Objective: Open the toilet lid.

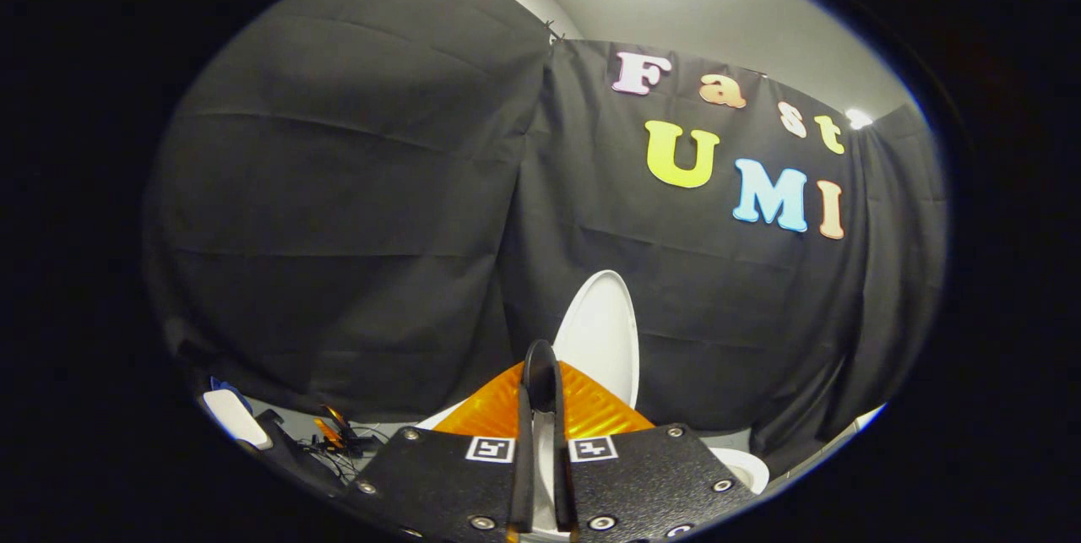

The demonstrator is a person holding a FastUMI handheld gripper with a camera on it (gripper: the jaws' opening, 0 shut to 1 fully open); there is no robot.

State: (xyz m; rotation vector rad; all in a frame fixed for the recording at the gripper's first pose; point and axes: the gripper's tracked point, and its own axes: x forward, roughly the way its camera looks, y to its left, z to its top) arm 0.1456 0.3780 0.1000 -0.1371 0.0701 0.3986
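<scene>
Here, white toilet lid (pixel 601 336) raised upright against black cloth wall (pixel 355 214), just beyond claw (pixel 540 357), its fingers closed together, gripping nothing

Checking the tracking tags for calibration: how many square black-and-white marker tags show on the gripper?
2. One marker tag sits on the left finger plate, the other marker tag on the right plate. The gripper fingers meet at the tips before the raised toilet lid. Others may be hidden.

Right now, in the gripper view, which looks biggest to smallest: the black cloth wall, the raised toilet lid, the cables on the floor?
1. Black cloth wall, by far.
2. Toilet lid, upright beyond the gripper, whose fingers are nearly closed.
3. Cables: smallest, though partly hidden.
</scene>
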